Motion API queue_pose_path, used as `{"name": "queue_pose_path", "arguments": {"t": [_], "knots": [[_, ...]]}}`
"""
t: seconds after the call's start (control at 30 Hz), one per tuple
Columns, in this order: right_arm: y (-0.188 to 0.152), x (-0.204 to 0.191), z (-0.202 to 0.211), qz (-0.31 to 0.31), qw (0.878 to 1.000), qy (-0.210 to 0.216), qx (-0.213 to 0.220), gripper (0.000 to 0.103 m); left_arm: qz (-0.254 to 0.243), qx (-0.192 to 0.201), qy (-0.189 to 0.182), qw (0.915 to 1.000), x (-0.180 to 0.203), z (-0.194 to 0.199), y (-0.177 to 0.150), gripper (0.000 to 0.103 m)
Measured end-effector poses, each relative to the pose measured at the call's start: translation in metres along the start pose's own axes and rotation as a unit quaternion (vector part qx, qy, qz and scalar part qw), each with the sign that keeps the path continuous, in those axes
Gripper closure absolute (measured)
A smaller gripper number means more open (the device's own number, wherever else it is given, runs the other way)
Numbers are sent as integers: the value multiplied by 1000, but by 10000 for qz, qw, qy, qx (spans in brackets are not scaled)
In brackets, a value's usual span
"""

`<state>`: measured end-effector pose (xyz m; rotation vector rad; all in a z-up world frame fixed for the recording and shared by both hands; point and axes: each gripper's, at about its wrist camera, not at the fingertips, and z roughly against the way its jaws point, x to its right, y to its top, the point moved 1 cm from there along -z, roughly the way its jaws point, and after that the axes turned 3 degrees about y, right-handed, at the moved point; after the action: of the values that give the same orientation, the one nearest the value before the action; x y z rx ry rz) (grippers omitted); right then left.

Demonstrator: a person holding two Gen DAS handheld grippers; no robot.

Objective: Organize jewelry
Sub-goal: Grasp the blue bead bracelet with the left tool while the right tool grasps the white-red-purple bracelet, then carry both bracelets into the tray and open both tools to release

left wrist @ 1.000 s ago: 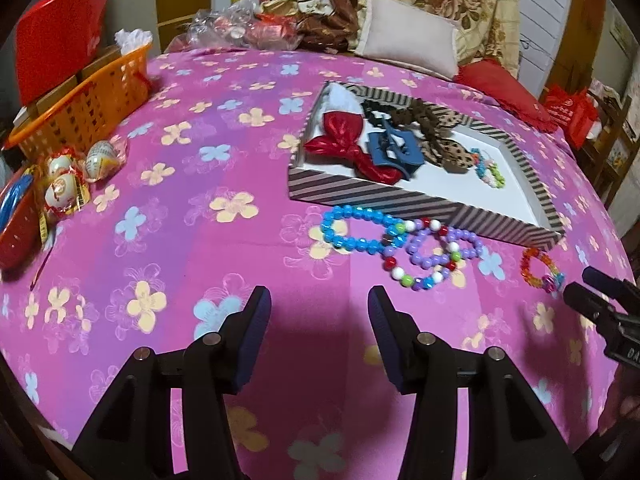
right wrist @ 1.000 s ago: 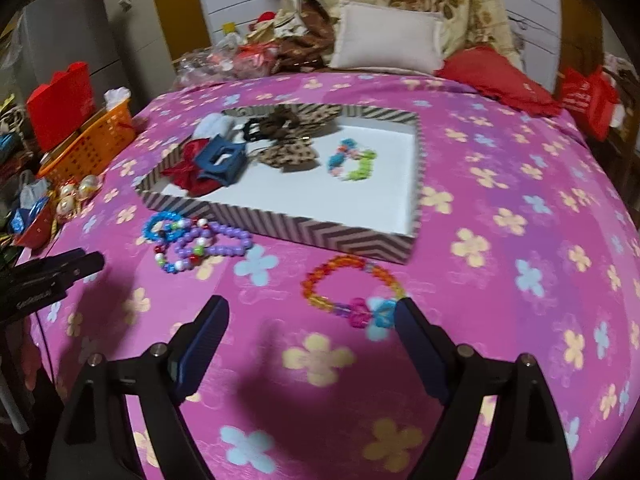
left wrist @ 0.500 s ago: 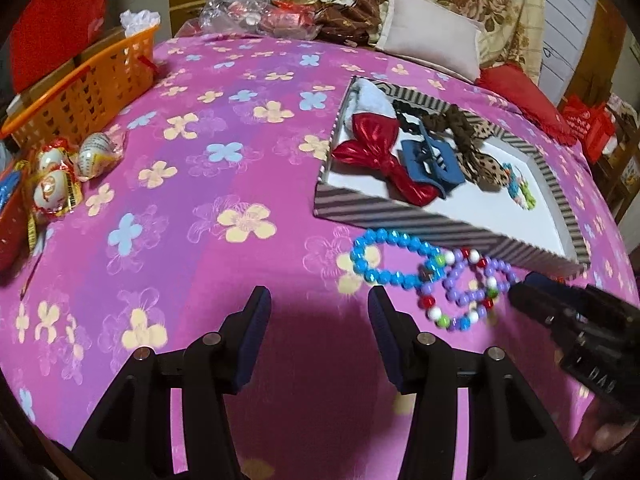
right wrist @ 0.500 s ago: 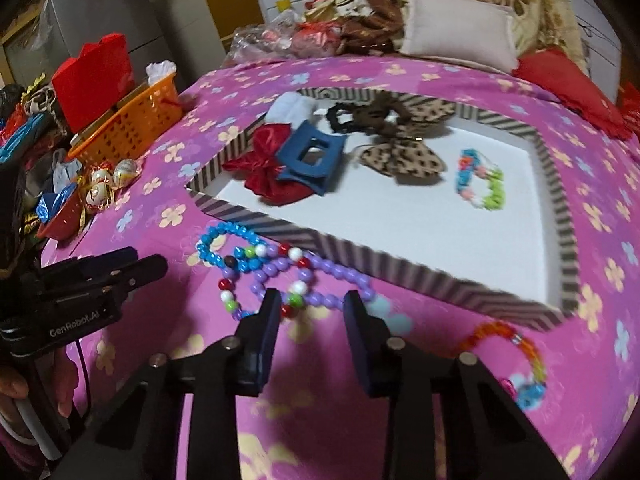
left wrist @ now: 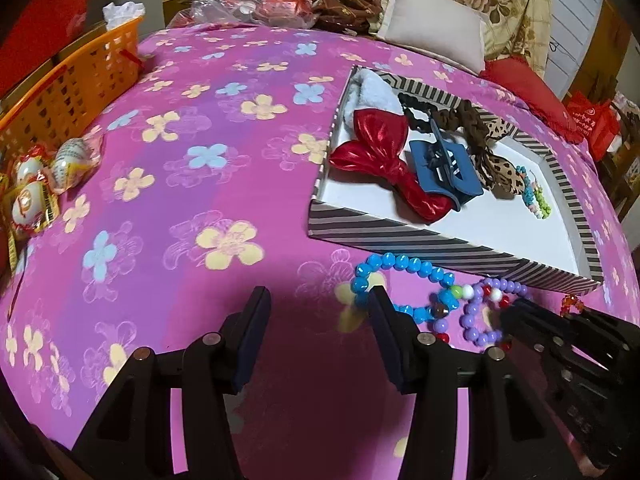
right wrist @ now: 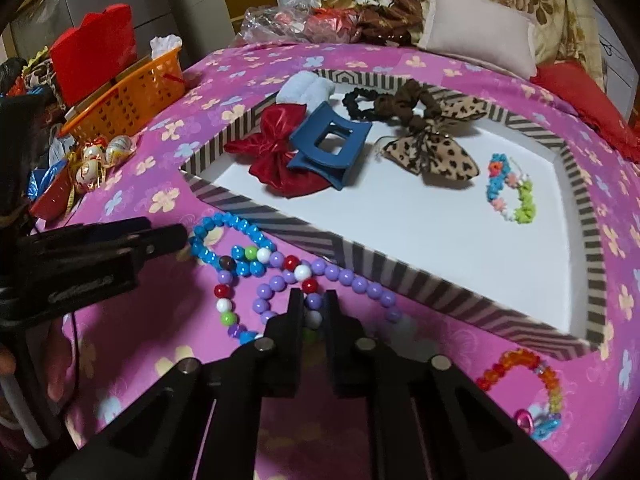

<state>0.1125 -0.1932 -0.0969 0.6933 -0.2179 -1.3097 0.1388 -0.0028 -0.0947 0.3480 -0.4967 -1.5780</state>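
Note:
A striped box lid tray [right wrist: 448, 288] [left wrist: 400, 240] holds a red bow [right wrist: 276, 148], a blue claw clip [right wrist: 328, 148], a leopard bow [right wrist: 436, 148] and a pastel bead bracelet [right wrist: 512, 192]. In front of it lie a blue bead bracelet [right wrist: 224, 236] [left wrist: 404, 272], a purple bead bracelet [right wrist: 344, 280] [left wrist: 476, 320] and a multicoloured one [right wrist: 224, 304], tangled together. My right gripper [right wrist: 312, 312] is shut on beads of the purple bracelet. My left gripper [left wrist: 316, 336] is open and empty just left of the blue bracelet. An orange bead bracelet [right wrist: 524, 384] lies apart to the right.
An orange basket [left wrist: 68, 88] and wrapped eggs [left wrist: 36, 184] sit at the left of the pink flowered bedspread [left wrist: 200, 152]. Pillows [right wrist: 480, 36] and bags are piled at the back.
My right gripper has moved forward onto the tangled bracelets and closed from half open to shut on the purple beads. The left gripper has stayed open and shifted slightly closer.

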Motion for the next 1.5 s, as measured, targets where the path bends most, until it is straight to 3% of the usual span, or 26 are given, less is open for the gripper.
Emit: {"name": "queue_pose_path", "arguments": {"t": [0.13, 0.37, 0.5, 0.73, 1.5], "knots": [[-5, 9, 12, -79, 10000, 24, 50, 94, -91, -59, -159, 9998, 8, -5, 3, 69], [-10, 17, 29, -79, 9998, 48, 179, 94, -367, -181, -66, 9991, 24, -14, 6, 69], [-11, 17, 39, -65, 9995, 51, 290, 94, -735, -18, 27, 9973, 33, -13, 3, 103], [-9, 17, 62, -45, 9988, 91, 483, 94, -400, -20, -573, 9976, 17, 0, 2, 103], [16, 29, 124, -71, 9950, -109, 989, 94, -1144, 958, -514, 9875, 56, 110, 26, 103]]}}
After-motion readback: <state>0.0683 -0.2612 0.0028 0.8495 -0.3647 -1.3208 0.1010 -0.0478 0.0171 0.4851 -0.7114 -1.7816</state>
